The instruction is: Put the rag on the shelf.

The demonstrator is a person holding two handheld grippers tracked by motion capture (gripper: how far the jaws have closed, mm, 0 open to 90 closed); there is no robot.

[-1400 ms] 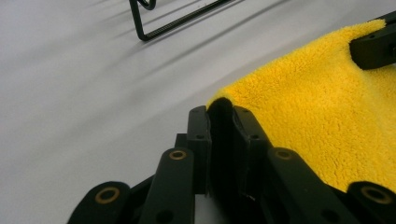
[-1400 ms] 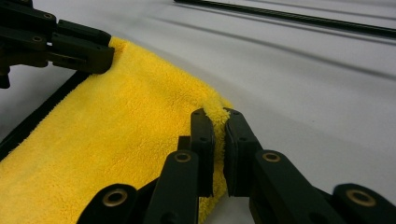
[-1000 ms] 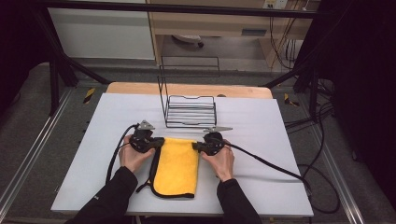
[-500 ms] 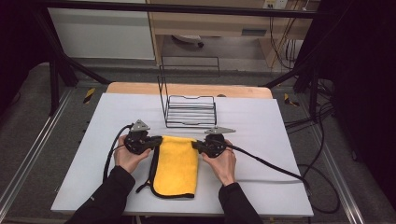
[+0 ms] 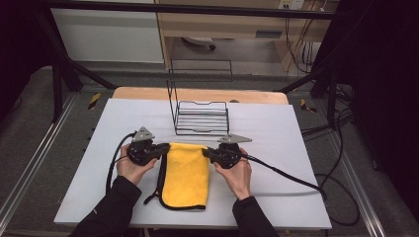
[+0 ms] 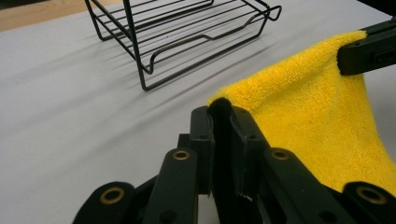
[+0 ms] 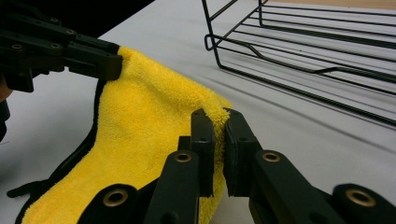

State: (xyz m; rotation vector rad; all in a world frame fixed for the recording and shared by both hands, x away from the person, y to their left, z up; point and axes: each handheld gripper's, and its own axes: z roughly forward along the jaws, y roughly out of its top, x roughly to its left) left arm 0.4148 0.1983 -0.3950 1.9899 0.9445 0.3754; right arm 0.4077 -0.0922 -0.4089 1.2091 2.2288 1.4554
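The left claw (image 5: 159,149) is pinched tight on the near-left corner of the yellow cloth (image 5: 187,174), and the right claw (image 5: 208,153) clamps the opposite corner (both jaws closed on fabric). The cloth lies on the white counter (image 5: 276,133), just before a black wire rack (image 5: 200,117).

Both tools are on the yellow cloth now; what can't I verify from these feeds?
- Cloth underside: high view, covered by its own folded top layer.
- Left tool grip depth: left gripper view, jaws cover the pinched corner.
- Rack far side: right gripper view, cut off by the frame edge.
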